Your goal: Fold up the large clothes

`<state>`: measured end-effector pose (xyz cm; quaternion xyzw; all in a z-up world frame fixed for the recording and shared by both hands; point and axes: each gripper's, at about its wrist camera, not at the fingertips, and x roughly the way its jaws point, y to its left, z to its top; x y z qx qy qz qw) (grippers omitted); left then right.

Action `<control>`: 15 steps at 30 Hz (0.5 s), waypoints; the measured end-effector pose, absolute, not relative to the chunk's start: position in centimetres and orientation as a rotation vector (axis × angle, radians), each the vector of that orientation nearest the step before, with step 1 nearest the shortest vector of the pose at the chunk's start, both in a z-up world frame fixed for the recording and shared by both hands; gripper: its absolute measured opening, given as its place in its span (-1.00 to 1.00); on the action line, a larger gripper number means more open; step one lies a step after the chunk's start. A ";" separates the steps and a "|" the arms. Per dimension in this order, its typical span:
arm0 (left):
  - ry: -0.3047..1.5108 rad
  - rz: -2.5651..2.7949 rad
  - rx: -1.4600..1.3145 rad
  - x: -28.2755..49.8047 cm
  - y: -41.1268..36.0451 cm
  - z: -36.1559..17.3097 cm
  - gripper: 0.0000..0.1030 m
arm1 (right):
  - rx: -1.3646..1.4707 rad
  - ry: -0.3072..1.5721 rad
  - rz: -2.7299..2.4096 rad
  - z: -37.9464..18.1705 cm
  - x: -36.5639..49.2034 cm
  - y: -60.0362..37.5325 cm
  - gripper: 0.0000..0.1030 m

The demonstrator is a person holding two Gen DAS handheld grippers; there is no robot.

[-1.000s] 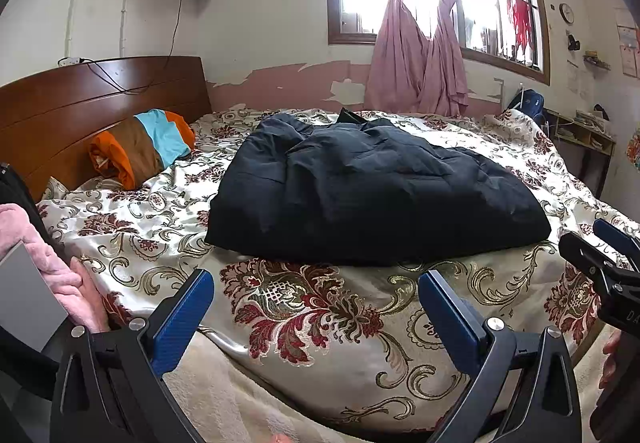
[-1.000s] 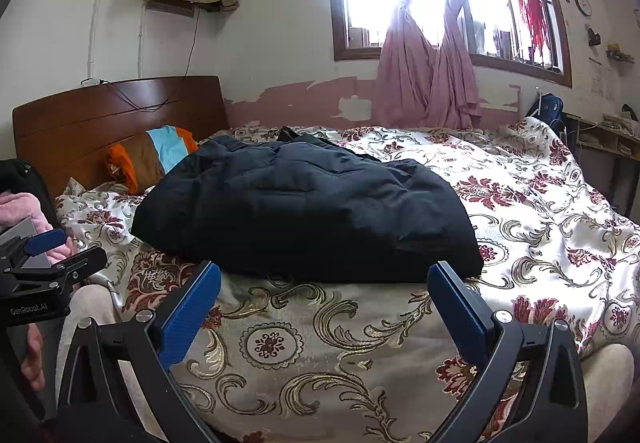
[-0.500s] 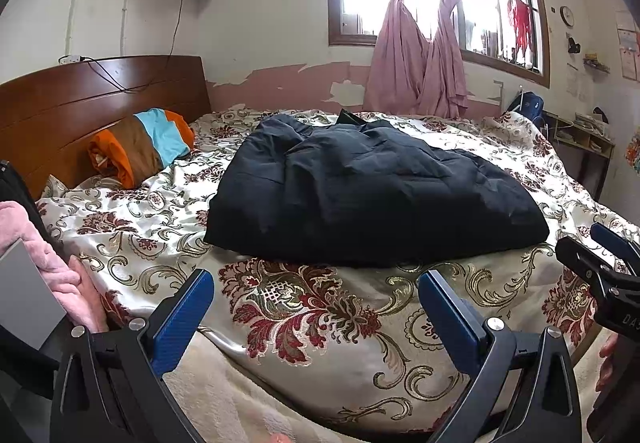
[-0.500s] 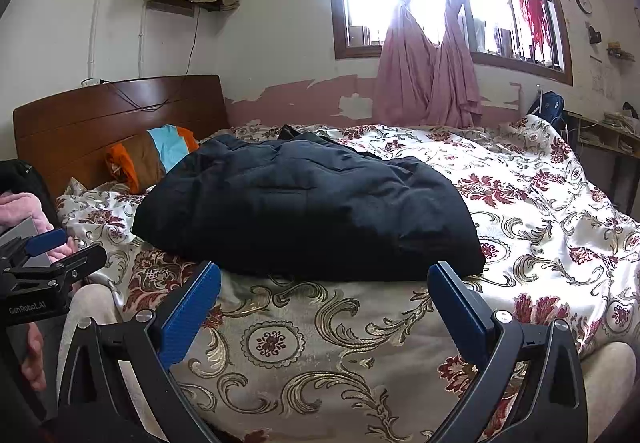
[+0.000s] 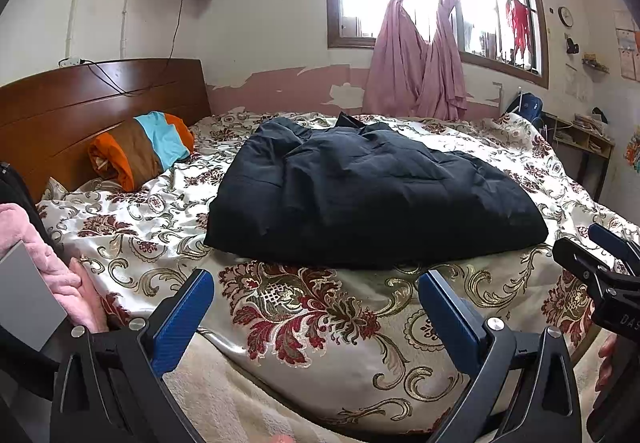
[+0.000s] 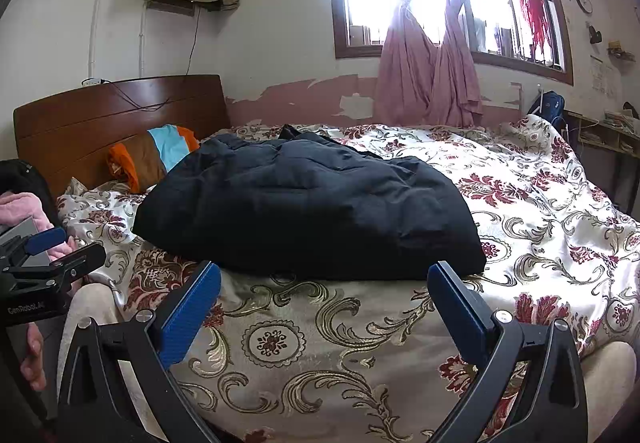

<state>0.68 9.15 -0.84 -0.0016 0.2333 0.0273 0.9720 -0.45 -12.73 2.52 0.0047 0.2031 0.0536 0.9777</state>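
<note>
Your left hand-held gripper point(image 5: 314, 307) and right hand-held gripper point(image 6: 324, 303) are both spread wide, holding nothing, at the bed's point(image 5: 304, 323) near edge; the dark jacket point(image 5: 368, 195) lies bundled mid-bed, just beyond them

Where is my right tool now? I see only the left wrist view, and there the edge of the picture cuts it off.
Observer: The right tool is wide open and empty. It points at the near edge of the black jacket without touching it.
Operator: And how does my left tool look from outside?
Observer: In the right wrist view the left tool shows at the left edge, beside the near corner of the bed and clear of the jacket. The fingers of a hand curl below it.
</note>
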 end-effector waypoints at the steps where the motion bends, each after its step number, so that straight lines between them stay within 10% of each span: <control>1: 0.469 0.053 -0.003 0.6 9.2 -0.8 1.00 | 0.009 0.409 0.109 2.5 -0.4 -12.8 0.97; 15: 0.457 0.063 -0.012 0.3 8.8 -0.9 1.00 | 0.013 0.406 0.104 2.5 -0.5 -12.5 0.97</control>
